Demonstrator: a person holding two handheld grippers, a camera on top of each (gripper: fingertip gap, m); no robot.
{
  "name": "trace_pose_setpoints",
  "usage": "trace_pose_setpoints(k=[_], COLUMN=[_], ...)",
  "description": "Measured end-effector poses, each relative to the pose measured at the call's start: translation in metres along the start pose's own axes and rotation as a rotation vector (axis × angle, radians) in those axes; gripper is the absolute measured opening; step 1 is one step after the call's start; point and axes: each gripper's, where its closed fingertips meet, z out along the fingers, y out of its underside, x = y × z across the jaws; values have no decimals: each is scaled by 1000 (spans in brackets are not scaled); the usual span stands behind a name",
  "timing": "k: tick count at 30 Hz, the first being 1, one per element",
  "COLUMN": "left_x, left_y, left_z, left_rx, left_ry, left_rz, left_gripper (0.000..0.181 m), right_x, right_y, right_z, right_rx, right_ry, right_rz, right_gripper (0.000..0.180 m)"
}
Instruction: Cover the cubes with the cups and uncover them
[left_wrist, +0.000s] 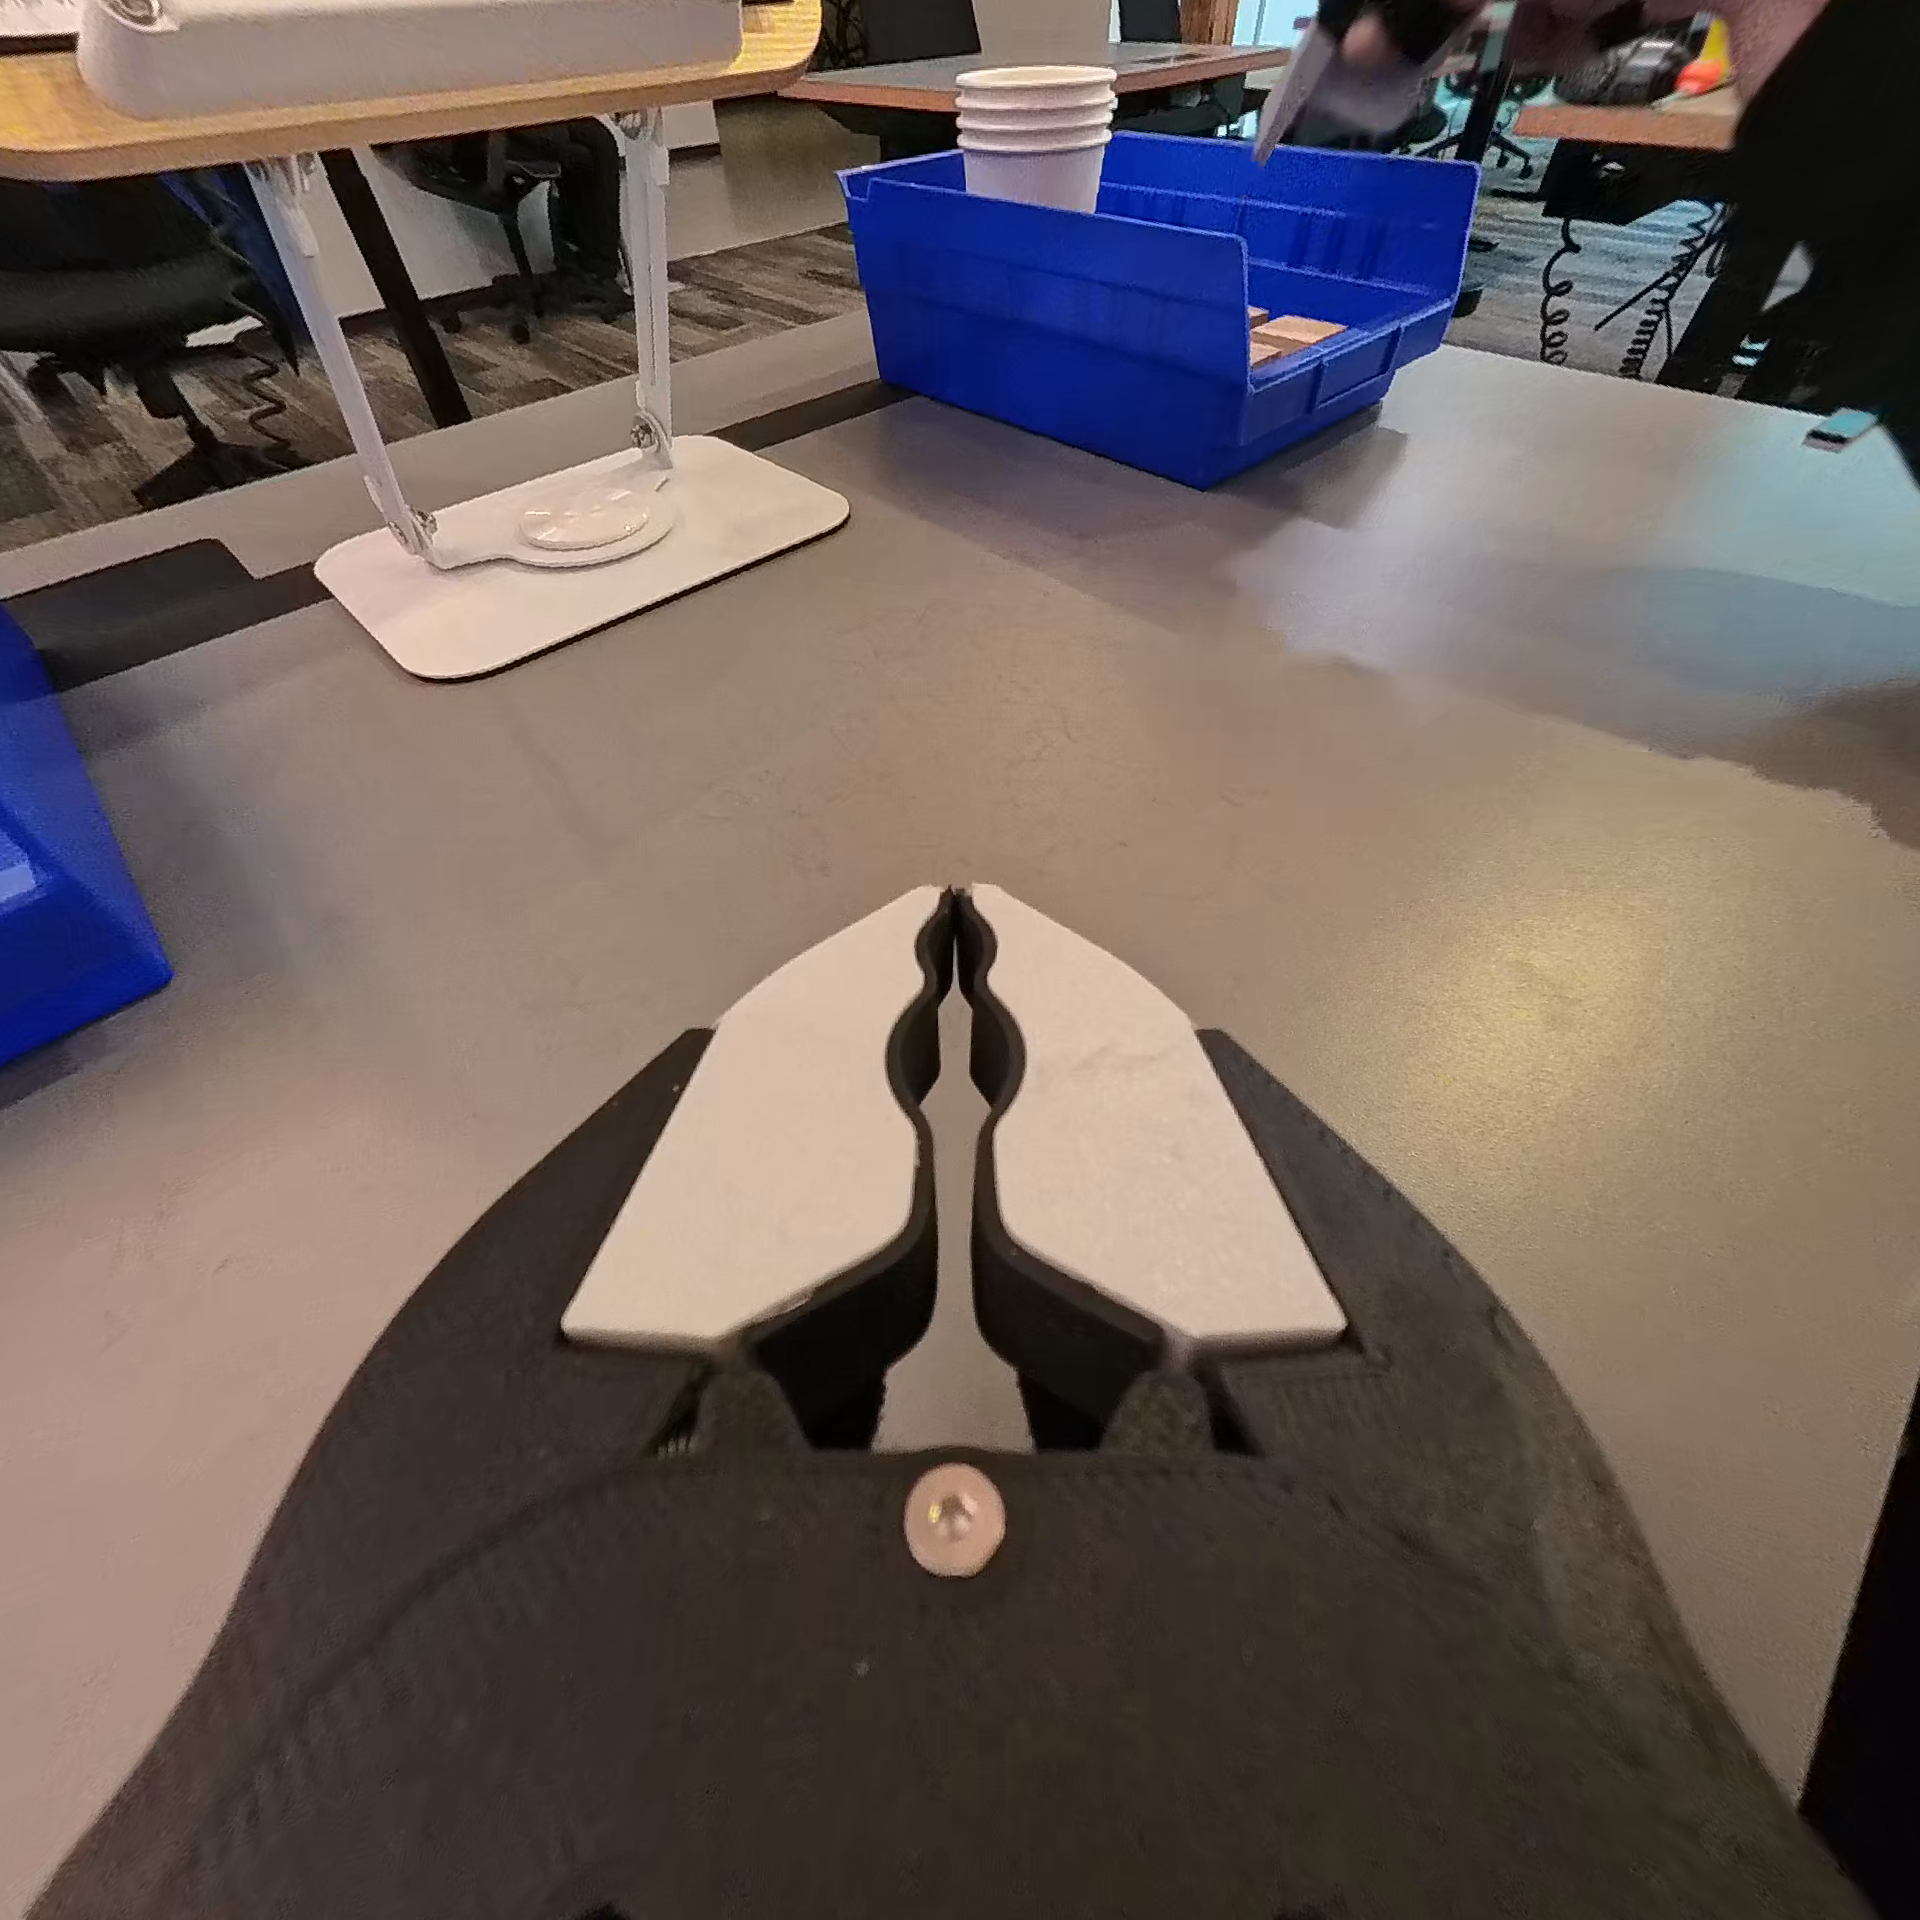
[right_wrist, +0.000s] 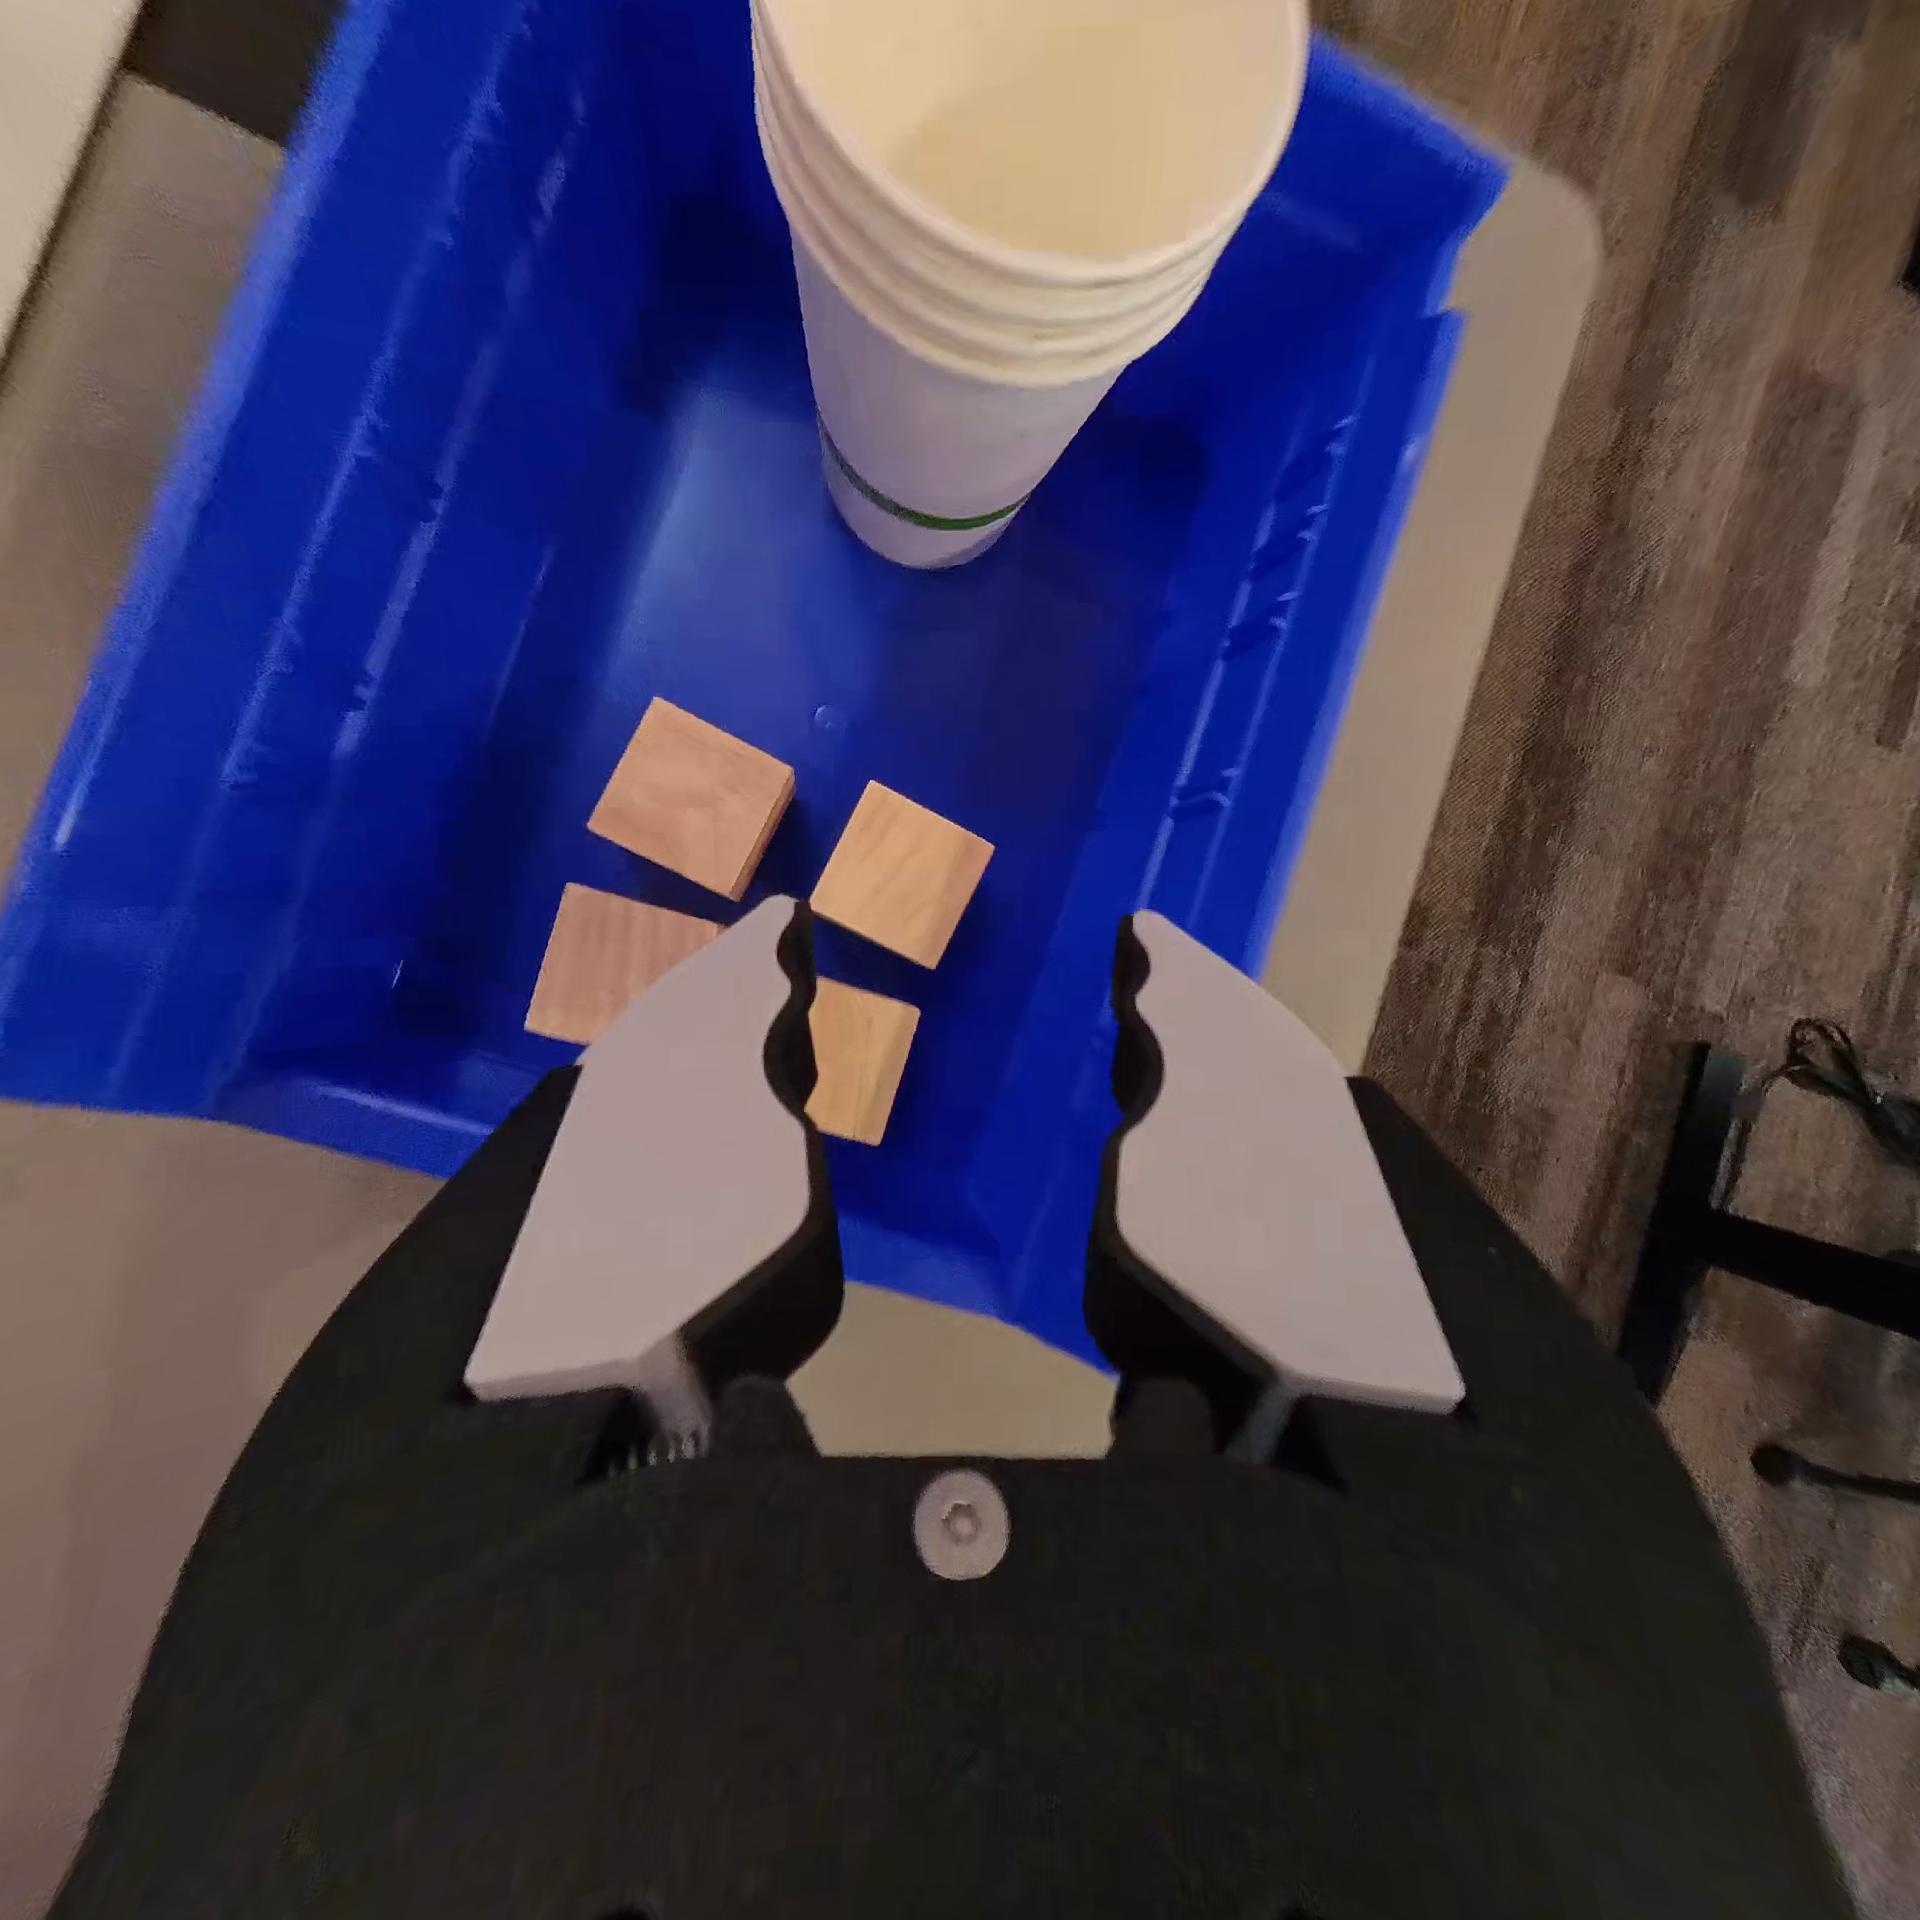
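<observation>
A blue bin (right_wrist: 343, 582) is shown from above in the right wrist view, standing on a grey table (left_wrist: 1039, 727); within it a nested stack of white paper cups (right_wrist: 987, 312) stands upright, mouth upward, toward the far end, and four wooden cubes (right_wrist: 902, 875) lie on the bin floor at the near end, close together but mostly apart from one another. The right gripper (right_wrist: 961, 920) is held above the cubes with its jaws spread wide and nothing between them; one cube is partly hidden behind a finger (right_wrist: 665, 1122). The left gripper (left_wrist: 954, 891) is seen low over the bare table, well apart from the bin, its fingertips brought together and holding nothing. In the left wrist view the same bin (left_wrist: 1143, 312) and cup stack (left_wrist: 1034, 135) appear at the far side of the table, beside a white stand (left_wrist: 582, 561). The cubes are judged to be light, rigid and smooth-faced, so that a squeeze across two opposite flat faces should hold them squarely; the narrow gaps between neighbours may leave little room for a finger. The cups are judged to be very light, thin-walled and easily crushed or ovalled; a gentle hold on the side wall just below the rolled rim, where the paper is stiffest, is suggested. Because the cups are nested, it is likely that several lift together unless the lower ones are steadied.
</observation>
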Motion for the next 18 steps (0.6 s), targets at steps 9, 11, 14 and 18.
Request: trace_pose_setpoints(k=[9,11,14,18], left_x=[2,3,3,5], left_y=[2,2,2,3], left_z=[2,3,2,-5], left_rx=[-17,-23,-20,-11], left_ry=[-10,-14,-25,-41], left_rz=[32,39,43,35], left_gripper=[0,0,0,0], right_x=[-15,-32,-43,-30], right_y=[42,47,50,45], right_z=[-32,-23,-18,-35], right_rx=[103,78,82,249], right_ry=[-103,-133,-124,-104], right_rz=[70,41,8,40], right_gripper=[49,52,50,37])
